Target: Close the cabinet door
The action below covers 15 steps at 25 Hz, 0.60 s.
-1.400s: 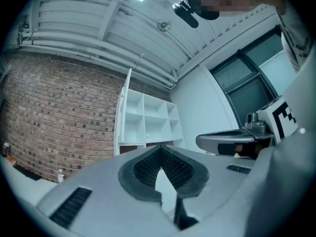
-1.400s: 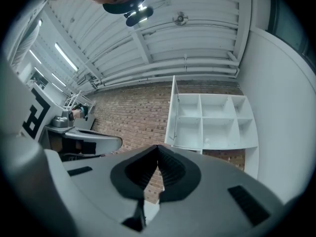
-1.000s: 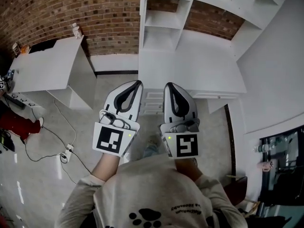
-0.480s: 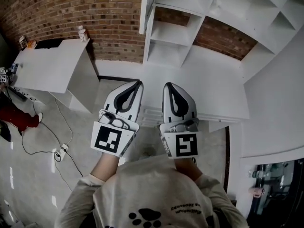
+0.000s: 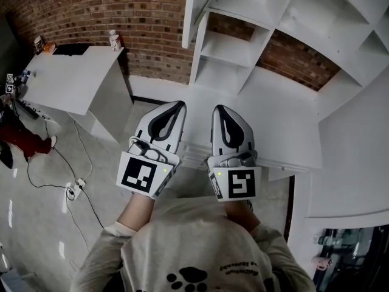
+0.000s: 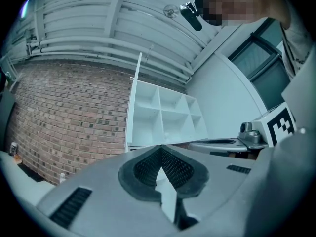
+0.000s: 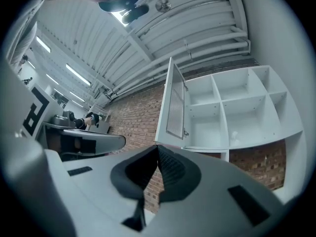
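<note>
Since the person has walked in over the last second, the cabinet [image 5: 243, 38] looks bigger and sits higher beyond the tongs, and the drawers that were peeking out past the tips are mostly covered now. So this is just the approach and nothing has touched the door yet. The left tongs [image 5: 180, 105] and right tongs [image 5: 217, 108] are side by side like before, both pressed together with nothing in them, tips aimed over the white worktop [image 5: 273, 120] at the cabinet. I'd guess a closed tip is all you need here, since shutting a door is a push, not a grab. The cabinet door [image 5: 196, 11] is up ahead of and above both tongs, well apart from them, roughly in line with the gap between the two. It's a tall narrow panel with its long axis upright, hinged to the cabinet's left side. It's swung right out, so the free edge points back toward the tongs, about square to the cabinet front. From the right tongs' view the inner face points right, across the open shelves, with the brick wall [image 5: 121, 17] behind it. My read is that it needs a sideways shove on the outer face.
</note>
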Each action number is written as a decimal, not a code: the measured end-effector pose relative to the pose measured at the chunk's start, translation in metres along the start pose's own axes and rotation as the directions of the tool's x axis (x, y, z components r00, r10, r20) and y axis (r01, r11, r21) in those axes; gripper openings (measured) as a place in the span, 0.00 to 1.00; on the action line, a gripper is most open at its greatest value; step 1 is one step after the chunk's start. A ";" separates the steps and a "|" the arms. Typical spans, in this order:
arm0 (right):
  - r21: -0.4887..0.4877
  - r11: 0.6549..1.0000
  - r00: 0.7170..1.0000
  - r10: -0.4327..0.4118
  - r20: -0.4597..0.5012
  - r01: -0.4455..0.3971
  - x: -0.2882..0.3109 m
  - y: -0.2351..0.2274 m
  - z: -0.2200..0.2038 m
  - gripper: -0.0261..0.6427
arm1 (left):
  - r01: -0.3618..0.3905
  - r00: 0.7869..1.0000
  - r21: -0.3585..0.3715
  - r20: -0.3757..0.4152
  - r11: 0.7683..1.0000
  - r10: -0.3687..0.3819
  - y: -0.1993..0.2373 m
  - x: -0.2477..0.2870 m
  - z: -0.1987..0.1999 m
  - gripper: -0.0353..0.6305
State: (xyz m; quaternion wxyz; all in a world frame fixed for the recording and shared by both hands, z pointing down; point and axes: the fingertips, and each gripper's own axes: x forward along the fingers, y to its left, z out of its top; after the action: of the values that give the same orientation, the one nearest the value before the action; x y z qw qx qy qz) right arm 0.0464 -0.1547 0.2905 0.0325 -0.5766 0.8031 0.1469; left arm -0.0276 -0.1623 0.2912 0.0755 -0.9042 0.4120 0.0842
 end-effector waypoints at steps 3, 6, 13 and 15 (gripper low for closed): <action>-0.005 1.000 1.000 0.002 0.009 -0.002 0.004 -0.002 0.003 0.05 | 0.011 1.000 -0.001 0.027 1.000 -0.011 -0.001 0.003 0.004 0.06; -0.014 1.000 1.000 0.001 0.024 -0.001 0.008 -0.004 0.007 0.06 | 0.002 1.000 -0.003 0.018 1.000 -0.002 0.003 0.007 0.002 0.06; -0.056 0.998 0.999 -0.018 0.035 0.020 0.028 -0.006 0.015 0.05 | 0.022 0.998 -0.009 0.051 1.000 -0.022 0.026 0.023 0.011 0.06; -0.065 0.997 0.999 -0.027 0.041 0.030 0.037 -0.008 0.018 0.06 | 0.035 0.997 -0.011 0.064 0.999 -0.034 0.033 0.029 0.014 0.06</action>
State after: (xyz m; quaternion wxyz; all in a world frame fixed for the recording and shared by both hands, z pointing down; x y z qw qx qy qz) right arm 0.0396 -0.1863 0.2633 0.0315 -0.5856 0.7887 0.1842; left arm -0.0352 -0.2023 0.2686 0.0847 -0.9085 0.3931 0.1142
